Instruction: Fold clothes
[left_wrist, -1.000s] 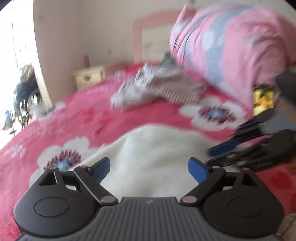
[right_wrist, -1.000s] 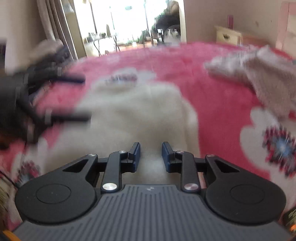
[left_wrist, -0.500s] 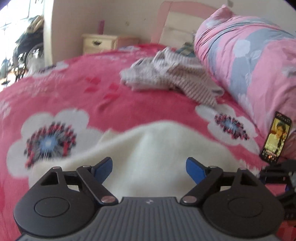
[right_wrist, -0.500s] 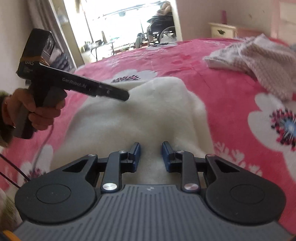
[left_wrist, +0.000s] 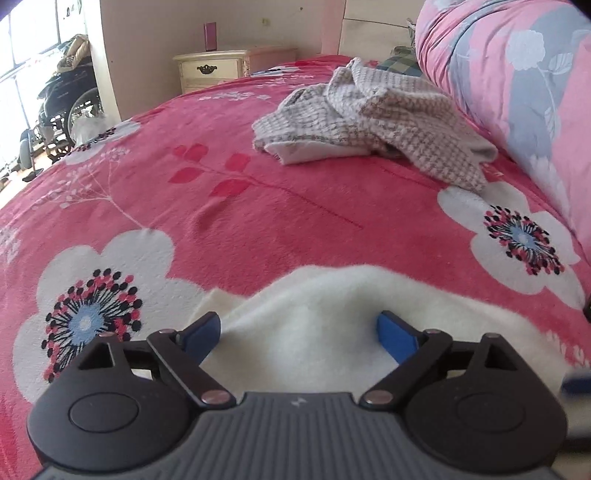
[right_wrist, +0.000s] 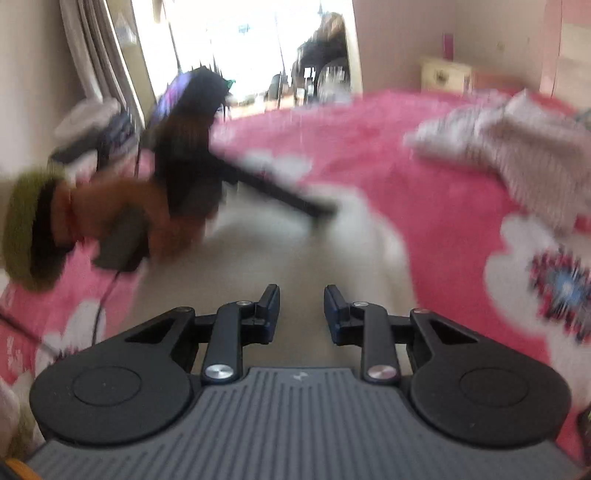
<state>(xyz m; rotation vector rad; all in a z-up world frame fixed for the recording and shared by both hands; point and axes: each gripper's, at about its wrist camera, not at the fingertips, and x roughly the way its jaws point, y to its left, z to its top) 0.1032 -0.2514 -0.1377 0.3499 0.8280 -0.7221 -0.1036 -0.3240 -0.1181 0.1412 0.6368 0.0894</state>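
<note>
the left gripper (left_wrist: 299, 332) sits low over the near edge of a cream fleece garment (left_wrist: 332, 314), its blue-tipped fingers (left_wrist: 201, 332) spread wide with the soft cloth lying between and just ahead of them; nothing is pinched. the garment lies flat on a pink floral blanket (left_wrist: 221, 206), directly under and in front of both tongs. ahead of the left gripper and to its right, well apart from the cream piece, a crumpled grey-and-white checked garment (left_wrist: 369, 125) lies on the blanket, close to a rolled pink and grey-blue floral quilt (left_wrist: 517, 74) at the far right. further ahead and left stands a cream nightstand (left_wrist: 218, 68) with a small pink box (left_wrist: 210, 36) on top, and a wheelchair (left_wrist: 62, 99) sits beyond the bed at far left.

the right wrist view is smeared by motion. the right gripper (right_wrist: 301, 308) hovers above the cream fleece garment (right_wrist: 295, 251), its fingers (right_wrist: 269, 308) parted by a narrow gap and holding nothing. ahead and to its left, a hand (right_wrist: 122, 218) with an olive-green cuff (right_wrist: 26, 229) grips the handle of the left gripper (right_wrist: 325, 210), whose long dark fingers reach down to the far part of the cream cloth. the checked garment (right_wrist: 509, 155) lies ahead to the right.

no writing can be read in either view; the blur hides any lettering on the left tool, and only a small pale emblem (right_wrist: 300, 376) shows on the ribbed grey body of the right one.
</note>
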